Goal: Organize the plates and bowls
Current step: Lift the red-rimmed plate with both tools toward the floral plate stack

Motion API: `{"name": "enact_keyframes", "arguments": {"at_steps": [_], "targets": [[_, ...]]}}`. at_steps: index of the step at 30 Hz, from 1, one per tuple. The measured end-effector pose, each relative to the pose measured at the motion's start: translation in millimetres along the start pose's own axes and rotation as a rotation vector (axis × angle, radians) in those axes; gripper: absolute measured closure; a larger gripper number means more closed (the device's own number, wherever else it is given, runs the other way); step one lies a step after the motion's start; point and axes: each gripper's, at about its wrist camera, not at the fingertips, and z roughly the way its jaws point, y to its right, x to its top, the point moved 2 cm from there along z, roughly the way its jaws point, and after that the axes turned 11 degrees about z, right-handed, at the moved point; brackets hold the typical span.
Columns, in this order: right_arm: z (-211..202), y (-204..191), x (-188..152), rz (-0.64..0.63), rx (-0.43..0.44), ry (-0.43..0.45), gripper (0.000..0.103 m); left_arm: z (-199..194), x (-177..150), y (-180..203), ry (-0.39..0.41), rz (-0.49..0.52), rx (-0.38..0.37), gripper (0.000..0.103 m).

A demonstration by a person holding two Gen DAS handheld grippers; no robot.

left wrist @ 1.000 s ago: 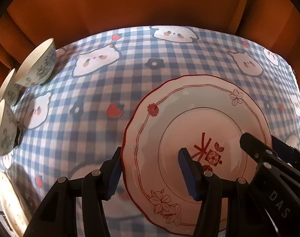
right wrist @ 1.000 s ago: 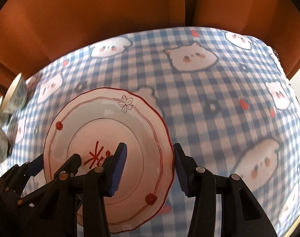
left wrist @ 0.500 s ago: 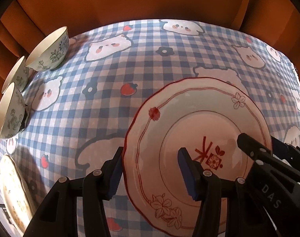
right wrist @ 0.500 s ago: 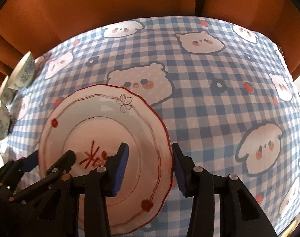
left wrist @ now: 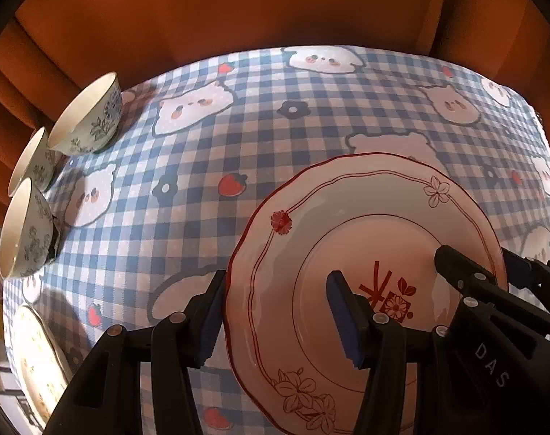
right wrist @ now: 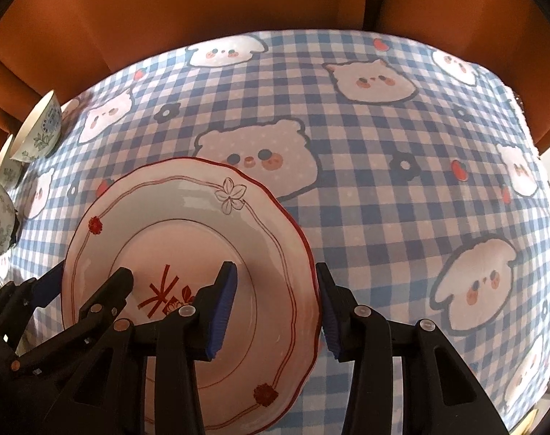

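A red-rimmed plate with flower prints sits between two grippers above the checked worktop. The left gripper straddles the plate's left rim, one blue-padded finger outside it and one over its face. The right gripper straddles the far right rim; whether either pad presses the plate is hard to tell. Left of the plate stand three patterned bowls, and another plate lies below them.

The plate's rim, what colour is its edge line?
Dark red, on a white plate; the right wrist view shows it best.
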Motion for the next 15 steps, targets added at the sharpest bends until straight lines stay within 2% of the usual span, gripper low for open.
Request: {"name": "enact_keyframes", "arguments": {"at_steps": [15], "targets": [[-59.8,-23.3,-18.5,0.009,-0.027,0.082,0.056,-52.0,-23.3,-28.7,0.075,0.018,-0.037,0.047]]}}
